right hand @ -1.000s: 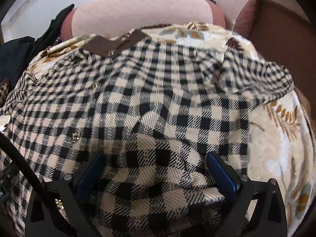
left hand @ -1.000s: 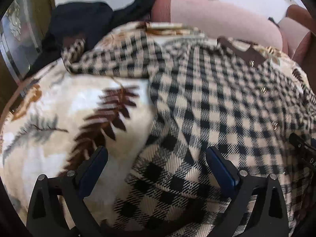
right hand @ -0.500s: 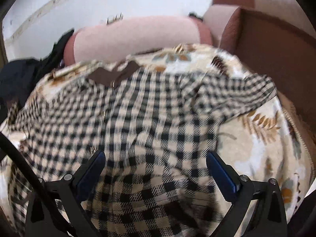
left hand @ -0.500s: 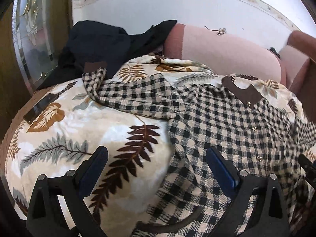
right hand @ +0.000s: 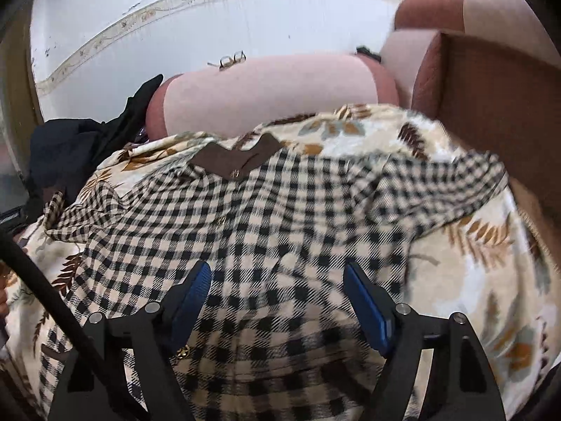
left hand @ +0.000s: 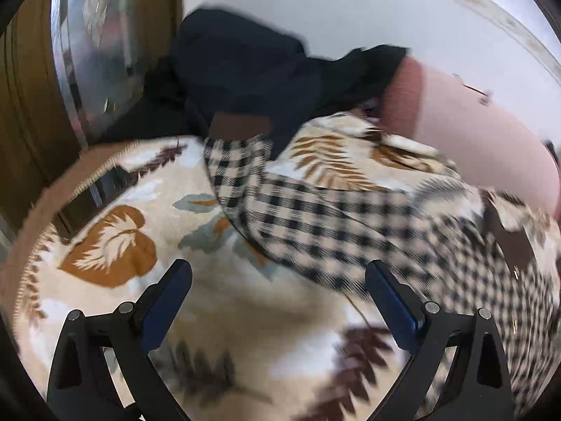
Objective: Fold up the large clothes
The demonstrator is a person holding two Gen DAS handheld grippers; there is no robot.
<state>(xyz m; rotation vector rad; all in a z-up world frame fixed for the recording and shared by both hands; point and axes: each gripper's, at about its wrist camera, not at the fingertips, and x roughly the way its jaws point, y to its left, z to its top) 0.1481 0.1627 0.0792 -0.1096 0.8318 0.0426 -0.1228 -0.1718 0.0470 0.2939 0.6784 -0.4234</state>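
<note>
Black-and-cream checked shirt (right hand: 266, 217) lies spread on leaf-print fleece blanket (left hand: 217, 322); left gripper (left hand: 278, 301) jaws released above bare blanket; right gripper (right hand: 277, 301) jaws just narrowing, released, above shirt's hem.

A leaf-print blanket (right hand: 484, 263) (over a pink sofa (right hand: 266, 91)) carries the checked shirt (right hand: 266, 217).

Both pictures are bright with soft daylight, and the white wall (right hand: 280, 28) looks almost too bright. The left wrist picture is very smeared, so the checked shirt (left hand: 350, 224) and leaf blanket (left hand: 115, 242) look fuzzy, while the right wrist picture is only a little blurry. Everything bends round at the edges, the corners are black, and shadows are faint.
</note>
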